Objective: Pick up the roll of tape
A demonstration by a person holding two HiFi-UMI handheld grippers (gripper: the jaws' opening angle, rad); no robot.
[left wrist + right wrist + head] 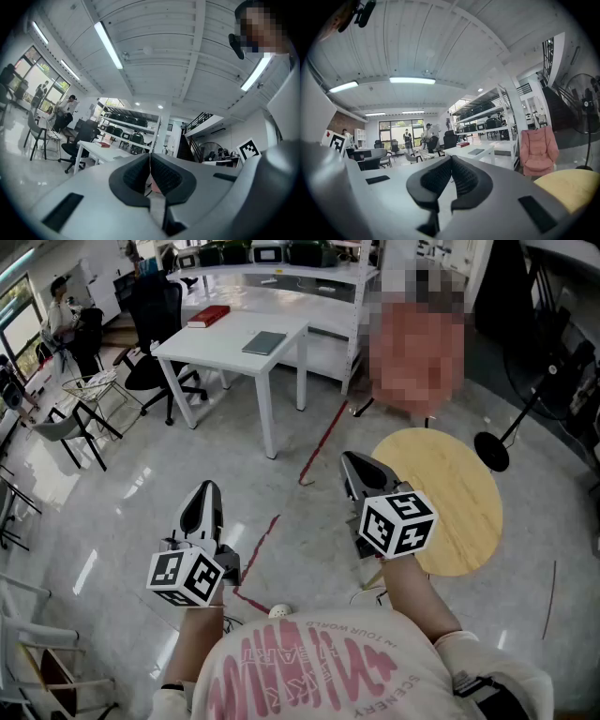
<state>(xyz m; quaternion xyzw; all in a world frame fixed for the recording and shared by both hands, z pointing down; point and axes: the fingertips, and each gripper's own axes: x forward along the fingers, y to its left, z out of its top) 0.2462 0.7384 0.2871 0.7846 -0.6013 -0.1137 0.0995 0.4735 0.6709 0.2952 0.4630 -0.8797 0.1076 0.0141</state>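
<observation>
No roll of tape shows in any view. In the head view my left gripper (204,491) is held out level over the glossy floor, jaws together with nothing between them. My right gripper (352,463) is held out beside it, by the near-left edge of a round wooden table (459,521) whose top is bare. In the left gripper view the left gripper (149,161) has its dark pads touching. In the right gripper view the right gripper (451,164) is likewise shut and empty, with the round table (574,185) low at the right.
A white desk (234,338) with a red book (208,316) and a grey one (264,342) stands ahead, shelving behind it. Black office chairs (155,362) stand left, a fan base (491,450) right. Red tape lines (323,442) mark the floor. A pink armchair (539,150) sits ahead.
</observation>
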